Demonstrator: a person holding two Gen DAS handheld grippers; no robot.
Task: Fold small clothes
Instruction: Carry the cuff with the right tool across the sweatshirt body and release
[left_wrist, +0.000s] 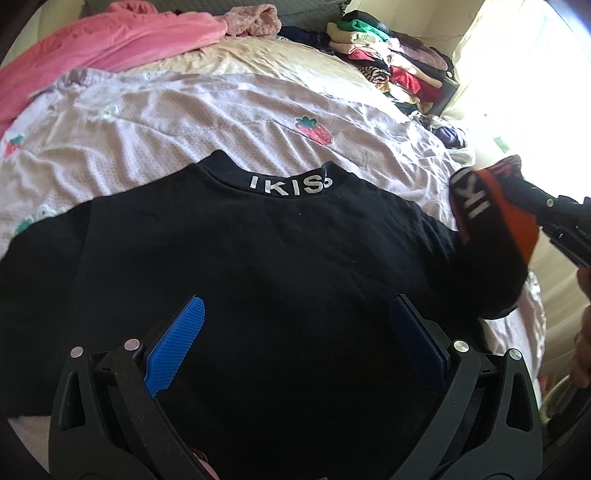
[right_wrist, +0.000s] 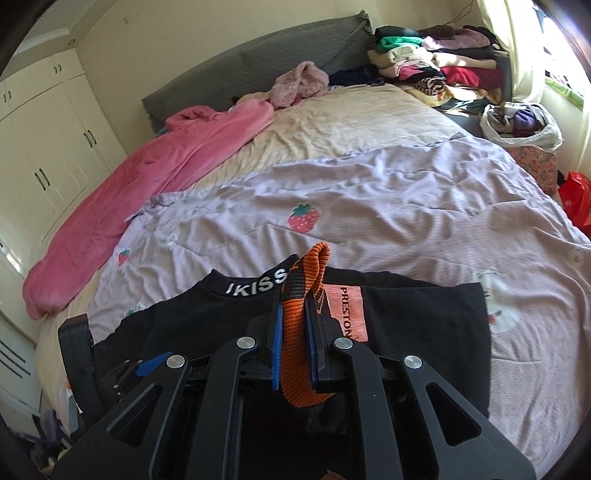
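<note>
A black top (left_wrist: 258, 258) with a white-lettered collar (left_wrist: 291, 182) lies spread on the bed, back up. My left gripper (left_wrist: 297, 306) hovers low over its middle, jaws wide open, nothing between the blue pads (left_wrist: 177, 343). At the right edge, my right gripper (left_wrist: 532, 206) holds the sleeve's orange ribbed cuff (left_wrist: 506, 214) lifted off the bed. In the right wrist view the same gripper (right_wrist: 294, 301) is shut on the orange-and-black cuff (right_wrist: 295, 354), which sticks up past the fingertips. Behind it lie the collar (right_wrist: 256, 282) and an orange printed patch (right_wrist: 347, 310).
The top rests on a lilac strawberry quilt (right_wrist: 406, 206). A pink blanket (right_wrist: 147, 177) runs along the bed's left side. Folded clothes are stacked at the far right corner (right_wrist: 443, 62), with a white bag (right_wrist: 521, 122) and a red bag (right_wrist: 576, 199) beside the bed. Wardrobe doors (right_wrist: 44, 147) stand left.
</note>
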